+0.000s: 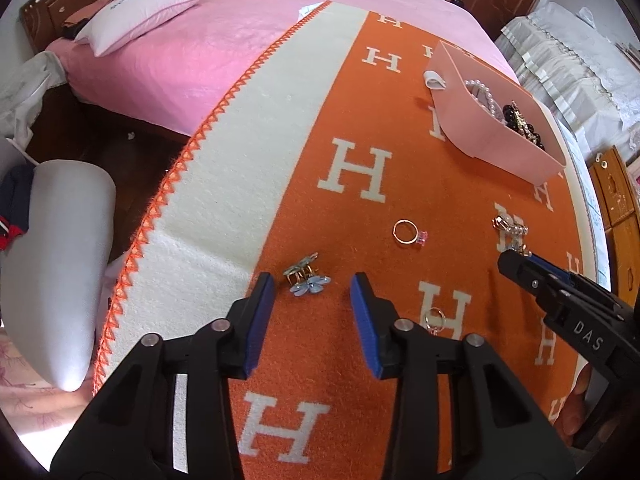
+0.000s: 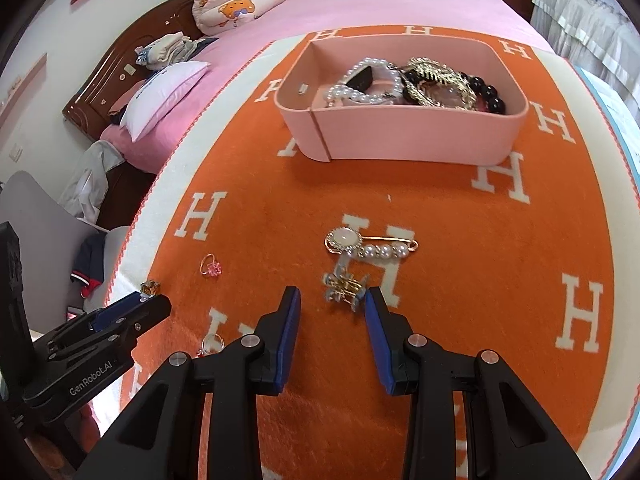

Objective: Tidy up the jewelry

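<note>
Two blue pads of our left gripper (image 1: 312,286) stand apart around the blue flower clip (image 1: 305,278), gripping nothing; we should centre it before squeezing. From the right wrist, our right gripper (image 2: 333,300) likewise gapes empty before a gold clip (image 2: 343,287); the pink box (image 2: 404,136) waits beyond.

A white pillow (image 1: 138,14) lies on the pink bedspread (image 1: 224,44) near the wooden headboard (image 2: 120,80), beside folded clothes (image 2: 166,50).

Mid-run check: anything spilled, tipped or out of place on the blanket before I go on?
Nothing spilled or broken. The pink box sits upright, jewelry inside. Loose on the orange blanket: two blue flower clips, a pearl brooch pin, a pink-stone ring and a small ring.
</note>
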Action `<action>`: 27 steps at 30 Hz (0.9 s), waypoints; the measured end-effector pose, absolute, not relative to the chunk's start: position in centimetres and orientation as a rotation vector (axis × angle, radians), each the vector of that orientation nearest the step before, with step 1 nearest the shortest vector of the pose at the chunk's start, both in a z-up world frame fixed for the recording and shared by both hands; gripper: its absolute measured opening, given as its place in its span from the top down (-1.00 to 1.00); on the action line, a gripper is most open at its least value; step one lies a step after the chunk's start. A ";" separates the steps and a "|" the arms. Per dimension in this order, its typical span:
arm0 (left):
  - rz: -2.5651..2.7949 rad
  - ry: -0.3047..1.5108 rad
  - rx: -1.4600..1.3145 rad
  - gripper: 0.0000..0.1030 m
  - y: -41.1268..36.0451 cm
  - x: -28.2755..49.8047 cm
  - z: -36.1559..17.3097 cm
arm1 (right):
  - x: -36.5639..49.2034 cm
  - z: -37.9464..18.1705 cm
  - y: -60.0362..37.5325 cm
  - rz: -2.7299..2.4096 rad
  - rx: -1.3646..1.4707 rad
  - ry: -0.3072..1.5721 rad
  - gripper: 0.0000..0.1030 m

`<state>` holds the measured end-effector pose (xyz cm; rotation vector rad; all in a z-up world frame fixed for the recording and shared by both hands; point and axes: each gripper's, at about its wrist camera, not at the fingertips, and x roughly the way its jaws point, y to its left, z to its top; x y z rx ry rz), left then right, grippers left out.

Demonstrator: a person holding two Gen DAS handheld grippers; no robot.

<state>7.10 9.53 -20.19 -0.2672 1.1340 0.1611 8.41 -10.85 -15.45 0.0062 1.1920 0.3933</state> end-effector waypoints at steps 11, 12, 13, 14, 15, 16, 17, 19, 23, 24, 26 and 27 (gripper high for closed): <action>0.212 1.142 -0.278 0.60 9.6 7.6 -20.2 | 8.3 -15.5 -10.0 0.374 -0.099 1.141 0.64; 0.212 1.144 -0.274 0.61 9.5 7.6 -20.2 | 8.3 -15.5 -9.9 0.374 -0.102 1.140 0.64; 0.210 1.147 -0.269 0.61 9.4 7.7 -20.2 | 8.2 -15.4 -10.1 0.373 -0.103 1.140 0.64; 0.208 1.148 -0.269 0.61 9.4 7.7 -20.2 | 8.2 -15.4 -10.1 0.373 -0.103 1.140 0.64; 0.202 1.151 -0.269 0.61 9.4 7.7 -20.2 | 8.1 -15.4 -10.1 0.373 -0.103 1.140 0.64; 0.196 1.155 -0.270 0.61 9.3 7.8 -20.2 | 8.2 -15.4 -10.1 0.373 -0.103 1.141 0.64; 0.192 1.158 -0.269 0.61 9.4 7.8 -20.2 | 8.1 -15.4 -10.1 0.373 -0.103 1.140 0.64; 0.184 1.162 -0.270 0.61 9.4 7.8 -20.1 | 8.1 -15.4 -10.1 0.373 -0.102 1.142 0.64; 0.172 1.164 -0.271 0.61 9.4 7.7 -19.9 | 8.1 -15.3 -9.9 0.376 -0.097 1.149 0.64; 0.168 1.162 -0.269 0.61 9.4 7.7 -19.7 | 8.0 -15.2 -9.8 0.377 -0.094 1.149 0.64; 0.160 1.156 -0.267 0.61 9.5 7.7 -19.4 | 7.9 -14.9 -9.7 0.382 -0.089 1.146 0.64; 0.156 1.153 -0.263 0.61 9.6 7.7 -19.1 | 7.8 -14.7 -9.7 0.384 -0.085 1.144 0.64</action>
